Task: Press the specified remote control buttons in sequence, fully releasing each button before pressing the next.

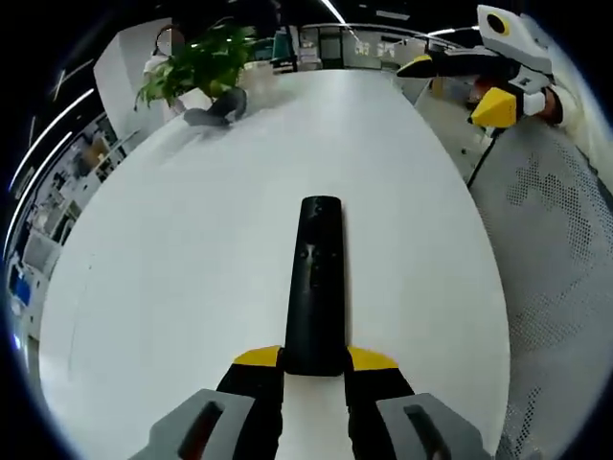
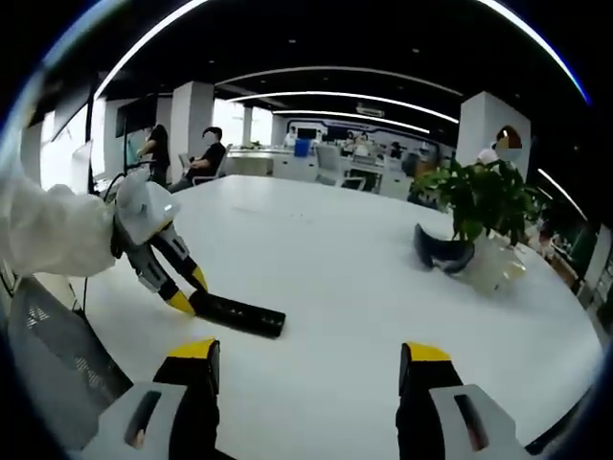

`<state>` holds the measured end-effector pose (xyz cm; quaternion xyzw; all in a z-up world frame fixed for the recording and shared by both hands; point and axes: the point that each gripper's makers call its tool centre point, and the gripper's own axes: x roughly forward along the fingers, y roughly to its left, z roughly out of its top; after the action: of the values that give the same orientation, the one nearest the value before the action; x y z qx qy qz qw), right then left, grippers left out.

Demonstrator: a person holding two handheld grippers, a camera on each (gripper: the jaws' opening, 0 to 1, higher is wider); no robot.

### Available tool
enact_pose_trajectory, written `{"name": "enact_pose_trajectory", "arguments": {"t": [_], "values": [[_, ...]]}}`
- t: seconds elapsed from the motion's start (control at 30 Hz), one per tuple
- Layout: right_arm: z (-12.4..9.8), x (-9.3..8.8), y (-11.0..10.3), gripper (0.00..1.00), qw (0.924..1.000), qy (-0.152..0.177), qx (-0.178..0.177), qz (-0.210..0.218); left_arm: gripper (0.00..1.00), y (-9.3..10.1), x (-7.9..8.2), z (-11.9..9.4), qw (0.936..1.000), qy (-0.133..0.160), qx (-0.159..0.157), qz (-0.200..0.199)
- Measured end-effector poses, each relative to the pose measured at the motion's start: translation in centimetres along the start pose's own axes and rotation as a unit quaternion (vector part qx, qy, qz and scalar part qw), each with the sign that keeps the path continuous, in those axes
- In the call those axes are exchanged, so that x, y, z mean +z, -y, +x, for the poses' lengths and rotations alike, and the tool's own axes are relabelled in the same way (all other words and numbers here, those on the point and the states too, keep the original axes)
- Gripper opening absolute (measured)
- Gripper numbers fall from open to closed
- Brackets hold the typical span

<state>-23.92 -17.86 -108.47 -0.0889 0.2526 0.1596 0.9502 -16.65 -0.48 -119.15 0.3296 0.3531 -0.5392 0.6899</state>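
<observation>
A long black remote control (image 1: 316,278) lies along the white table (image 1: 192,249), its buttons facing up. My left gripper (image 1: 314,359) is shut on its near end, yellow-tipped jaws on either side. In the right gripper view the same remote (image 2: 239,314) sticks out from the left gripper (image 2: 192,292), held by a white-sleeved arm. My right gripper (image 2: 311,355) is open, jaws wide apart with nothing between them, raised above the table and well away from the remote. In the left gripper view the right gripper (image 1: 455,86) hovers at the far right, beyond the table's edge.
A potted green plant (image 2: 484,206) and a dark curved object (image 2: 442,251) stand at one end of the table (image 2: 364,287). A grey mesh chair (image 1: 556,240) is beside the table edge. People sit at desks (image 2: 201,158) in the background.
</observation>
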Motion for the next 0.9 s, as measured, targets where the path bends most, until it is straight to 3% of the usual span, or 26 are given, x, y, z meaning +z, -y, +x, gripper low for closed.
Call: {"name": "enact_pose_trajectory", "arguments": {"t": [0.9], "values": [[0.2, -0.8, 0.2, 0.75, 0.9997, -0.022, -0.006, -0.003, 0.23, -9.5, 0.8, 0.5, 0.9991, -0.021, 0.025, 0.028]]}}
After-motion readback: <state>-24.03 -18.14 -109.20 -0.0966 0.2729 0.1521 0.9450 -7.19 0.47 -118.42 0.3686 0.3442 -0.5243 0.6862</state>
